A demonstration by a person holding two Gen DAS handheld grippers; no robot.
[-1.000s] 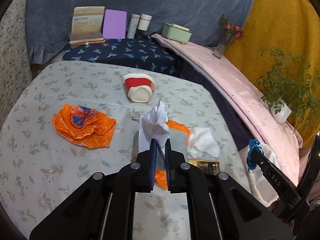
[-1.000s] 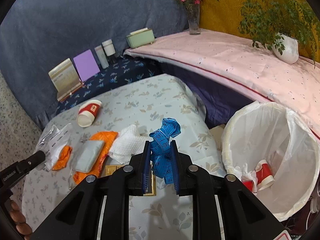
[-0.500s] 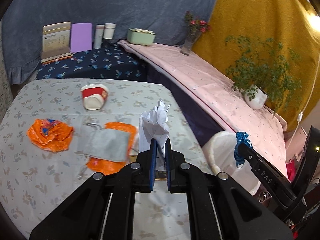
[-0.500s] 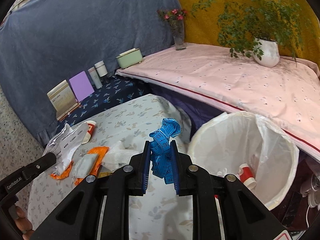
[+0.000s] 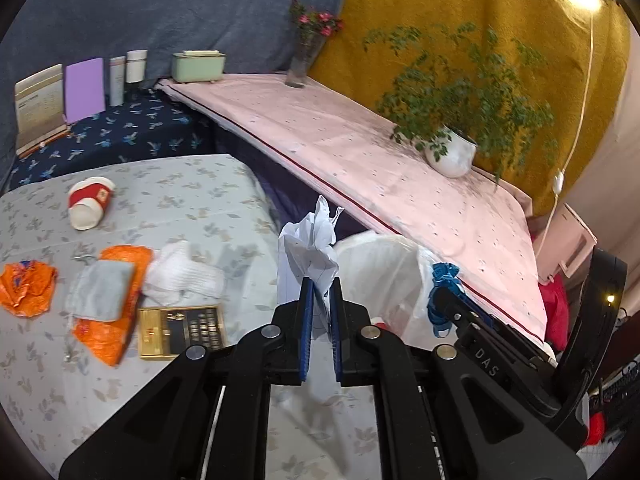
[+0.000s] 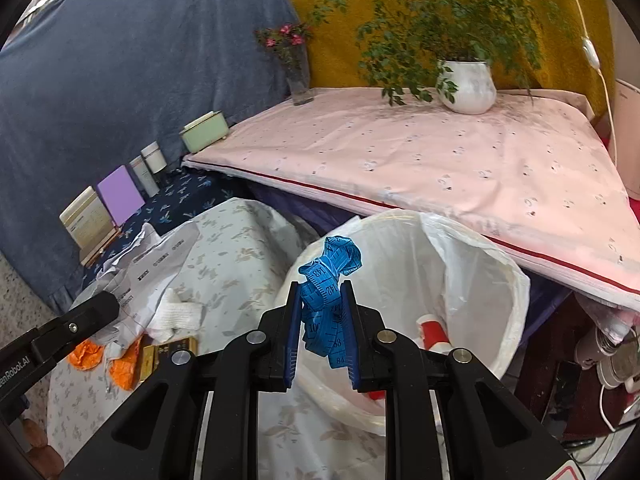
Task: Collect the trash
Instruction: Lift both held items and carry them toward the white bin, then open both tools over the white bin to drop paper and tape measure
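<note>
White-lined bin (image 6: 472, 280) is my landmark: right tool (image 6: 320, 308), pinching blue tape measure (image 6: 330, 276), sits at its near rim, closer. Left tool (image 5: 320, 296), pinching crumpled paper (image 5: 310, 248), trails over the surface (image 5: 192, 216) beside it.

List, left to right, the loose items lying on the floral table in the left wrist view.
Crumpled orange plastic wrapper → folded grey cloth → white woven rag. The red-and-white paper cup lies farther back; the gold rectangular box lies nearer.
</note>
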